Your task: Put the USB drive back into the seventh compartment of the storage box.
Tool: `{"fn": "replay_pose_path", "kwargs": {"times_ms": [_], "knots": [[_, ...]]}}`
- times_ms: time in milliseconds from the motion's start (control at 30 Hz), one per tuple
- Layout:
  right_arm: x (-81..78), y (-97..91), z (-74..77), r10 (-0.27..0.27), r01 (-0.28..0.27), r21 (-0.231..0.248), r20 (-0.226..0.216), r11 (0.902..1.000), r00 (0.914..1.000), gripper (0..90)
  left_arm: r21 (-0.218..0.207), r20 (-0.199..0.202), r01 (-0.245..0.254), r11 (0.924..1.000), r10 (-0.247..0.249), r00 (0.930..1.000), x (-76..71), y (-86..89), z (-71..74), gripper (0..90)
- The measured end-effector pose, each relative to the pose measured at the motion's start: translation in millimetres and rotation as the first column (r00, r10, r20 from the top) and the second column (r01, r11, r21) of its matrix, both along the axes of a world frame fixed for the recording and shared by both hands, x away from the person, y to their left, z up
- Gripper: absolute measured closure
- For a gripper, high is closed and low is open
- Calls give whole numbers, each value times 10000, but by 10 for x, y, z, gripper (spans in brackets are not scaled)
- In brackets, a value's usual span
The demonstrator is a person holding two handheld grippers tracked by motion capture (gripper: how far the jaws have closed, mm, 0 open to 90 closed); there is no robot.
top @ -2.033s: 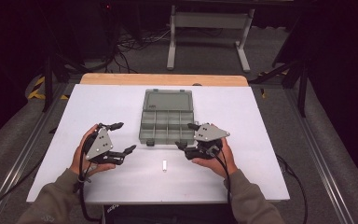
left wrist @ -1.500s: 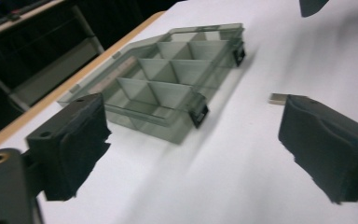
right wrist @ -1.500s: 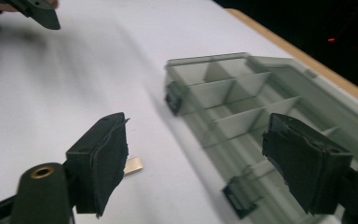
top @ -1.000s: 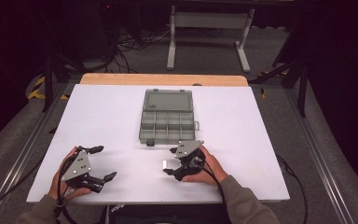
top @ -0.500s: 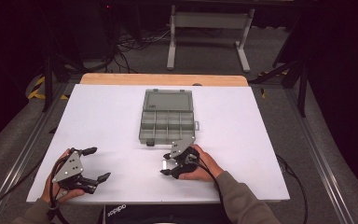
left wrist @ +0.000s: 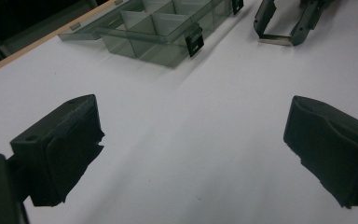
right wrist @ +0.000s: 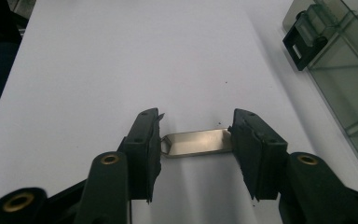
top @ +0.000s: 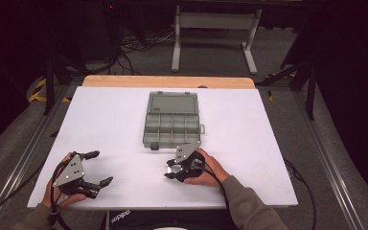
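A: Where does the metal strip (right wrist: 196,142) lie relative to the right gripper (right wrist: 196,149)?

B: Flat on the white table (top: 115,124), crosswise between its 2 jaws. In the right gripper view each end of the strip meets a pad: the cut-corner end at the left pad, the square end at the right one. From above it sits near the table's near edge, just in front of the clear compartment box (top: 172,125), a little left of that box's near right corner.

A: How wide is that gripper?

B: About half open. Its jaws have just been closing onto the strip, and the pads now appear to touch both ends. The strip rests on the table, not lifted. In the high view the right gripper (top: 176,168) points left, with the person's right hand (top: 206,168) behind it.

A: And the left gripper (top: 96,167)?

B: Spread wide at the near left of the table, well apart from the strip and the box. In the left gripper view its 2 black pads (left wrist: 70,144) hold nothing, with bare table between them.
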State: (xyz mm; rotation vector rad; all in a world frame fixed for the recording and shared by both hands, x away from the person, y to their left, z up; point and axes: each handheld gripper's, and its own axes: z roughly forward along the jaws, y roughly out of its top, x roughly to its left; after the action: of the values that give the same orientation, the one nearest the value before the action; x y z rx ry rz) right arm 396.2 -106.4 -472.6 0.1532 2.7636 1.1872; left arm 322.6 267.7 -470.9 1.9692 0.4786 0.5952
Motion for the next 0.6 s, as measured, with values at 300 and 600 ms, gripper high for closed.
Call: {"fn": "replay_pose_path", "kwargs": {"times_ms": [300, 600], "knots": [[-56, -20, 7, -7, 5, 57, 253, 10000, 9997, 534, 83, 42, 12, 10000, -13, 10000, 5, -7, 2, 50], [-128, -54, 79, -182, 155, 352, 775, 9993, 9968, 534, 271, 39, -6, 9996, 5, 10000, 19, -38, -4, 51]]}}
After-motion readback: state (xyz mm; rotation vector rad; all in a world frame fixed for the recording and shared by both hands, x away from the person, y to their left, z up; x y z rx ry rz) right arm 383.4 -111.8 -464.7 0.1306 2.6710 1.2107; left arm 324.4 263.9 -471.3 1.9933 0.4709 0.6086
